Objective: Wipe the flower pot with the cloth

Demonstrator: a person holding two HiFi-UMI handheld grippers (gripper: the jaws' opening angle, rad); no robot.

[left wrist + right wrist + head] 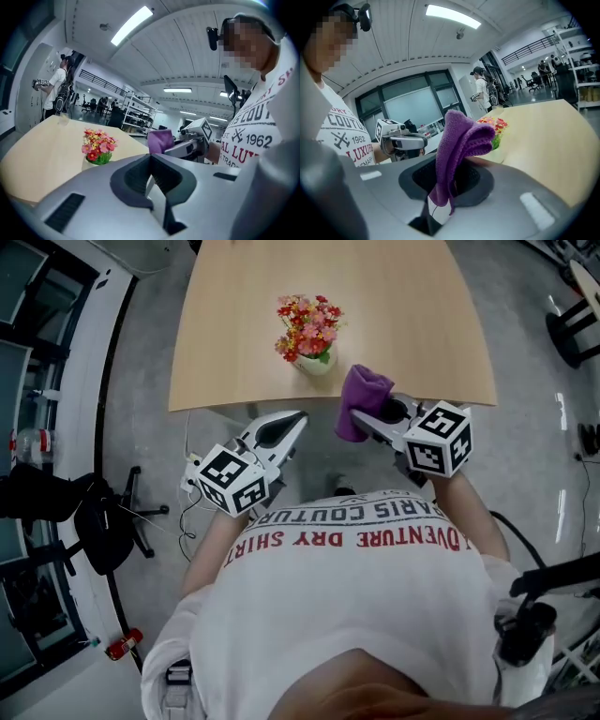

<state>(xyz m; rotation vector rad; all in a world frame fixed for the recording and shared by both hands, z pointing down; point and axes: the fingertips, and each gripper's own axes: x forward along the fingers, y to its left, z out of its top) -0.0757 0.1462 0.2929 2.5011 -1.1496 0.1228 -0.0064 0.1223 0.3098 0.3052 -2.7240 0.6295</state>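
Note:
A small pale flower pot [316, 363] with red and pink flowers stands near the front edge of the wooden table [234, 343]. It also shows as the flower pot [98, 149] in the left gripper view and the flower pot [493, 126] in the right gripper view. My right gripper [361, 415] is shut on a purple cloth [362, 399], held just off the table's front edge, right of the pot. The cloth [458, 145] stands bunched up out of the jaws. My left gripper [296, 420] hangs before the table edge, shut and empty; its jaws meet in the left gripper view [151, 164].
A black office chair [105, 521] stands on the floor at the left, and a red object [122, 645] lies further down. A person [55, 91] stands beyond the table's far end. A black stand [572, 334] is at the right. Shelving fills the far room.

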